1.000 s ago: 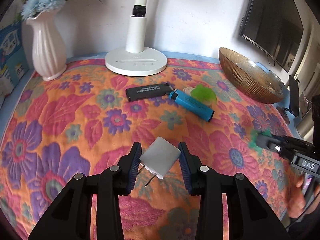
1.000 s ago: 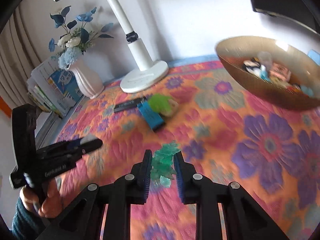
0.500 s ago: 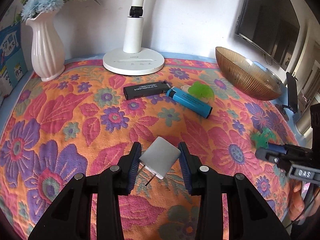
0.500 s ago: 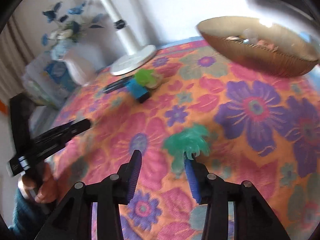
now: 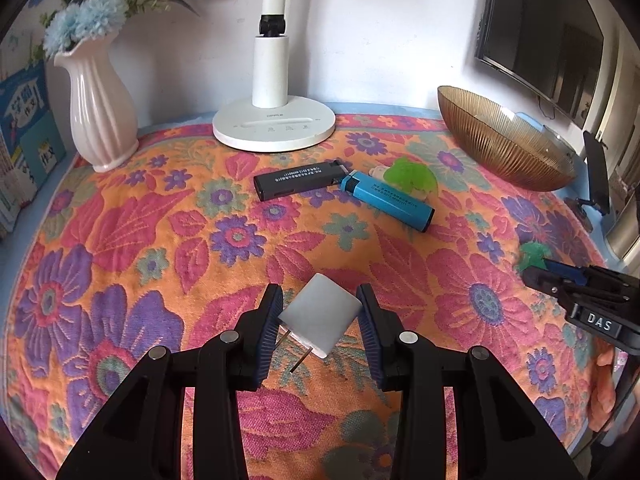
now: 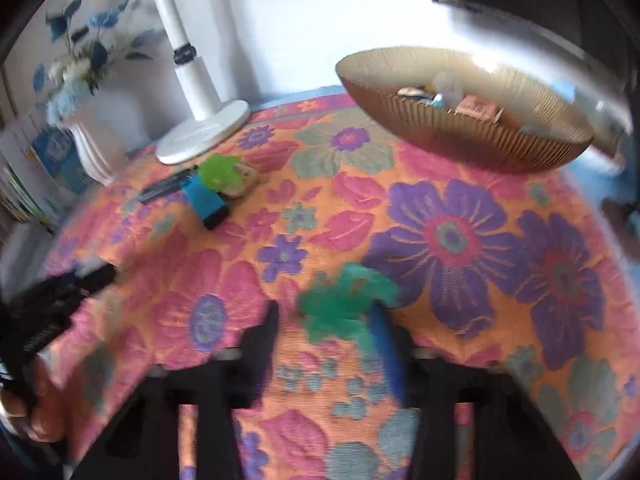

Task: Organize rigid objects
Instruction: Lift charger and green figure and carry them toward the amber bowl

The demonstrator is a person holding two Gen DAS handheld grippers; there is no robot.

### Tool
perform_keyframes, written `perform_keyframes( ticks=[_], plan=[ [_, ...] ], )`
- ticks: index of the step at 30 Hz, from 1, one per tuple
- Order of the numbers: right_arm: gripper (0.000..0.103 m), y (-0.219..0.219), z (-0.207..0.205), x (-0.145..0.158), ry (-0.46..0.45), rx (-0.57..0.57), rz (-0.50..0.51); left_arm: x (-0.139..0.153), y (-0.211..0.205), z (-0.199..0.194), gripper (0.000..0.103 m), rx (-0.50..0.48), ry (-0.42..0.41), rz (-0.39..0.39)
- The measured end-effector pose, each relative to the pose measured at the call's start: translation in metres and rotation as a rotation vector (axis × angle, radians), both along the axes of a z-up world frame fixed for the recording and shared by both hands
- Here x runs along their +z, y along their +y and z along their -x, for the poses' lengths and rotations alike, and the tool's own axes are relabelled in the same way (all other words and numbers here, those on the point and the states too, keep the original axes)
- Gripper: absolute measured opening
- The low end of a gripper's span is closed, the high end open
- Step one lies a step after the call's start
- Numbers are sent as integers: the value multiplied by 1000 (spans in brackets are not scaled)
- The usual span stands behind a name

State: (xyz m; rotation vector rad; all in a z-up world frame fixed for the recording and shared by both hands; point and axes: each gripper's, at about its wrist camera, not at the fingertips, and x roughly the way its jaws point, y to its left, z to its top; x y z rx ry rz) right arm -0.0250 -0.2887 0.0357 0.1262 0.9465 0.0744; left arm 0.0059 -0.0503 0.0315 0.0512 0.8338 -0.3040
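Swung round toward the bowl since a second ago, the right gripper (image 6: 326, 320) now has its jaws closing around a teal-green plastic toy (image 6: 346, 300), which leans on the right jaw, the left one apart from it. Across the counter (image 5: 120, 220), the left gripper (image 5: 320, 316) is unmoved, jaws clamped on a white plug adapter (image 5: 318, 318), prongs toward the camera. Beyond the right jaws, the amber ribbed bowl (image 6: 460, 136) already holds several small items; it lies nearer the right hand.
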Motion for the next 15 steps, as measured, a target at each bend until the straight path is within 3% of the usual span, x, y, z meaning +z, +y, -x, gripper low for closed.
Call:
perform_keyframes(
  ticks=[4, 8, 11, 15],
  plan=[
    [32, -11, 7, 11, -36, 8, -52, 19, -7, 8, 35, -8, -38, 18],
    [32, -37, 3, 47, -80, -22, -49, 57, -30, 8, 35, -53, -118, 44],
    [33, -65, -3, 88, -161, -59, -39, 87, -58, -8, 35, -108, -142, 86],
    [33, -102, -15, 127, -244, -129, -50, 114, -107, -54, 35, -135, -108, 166]
  ],
)
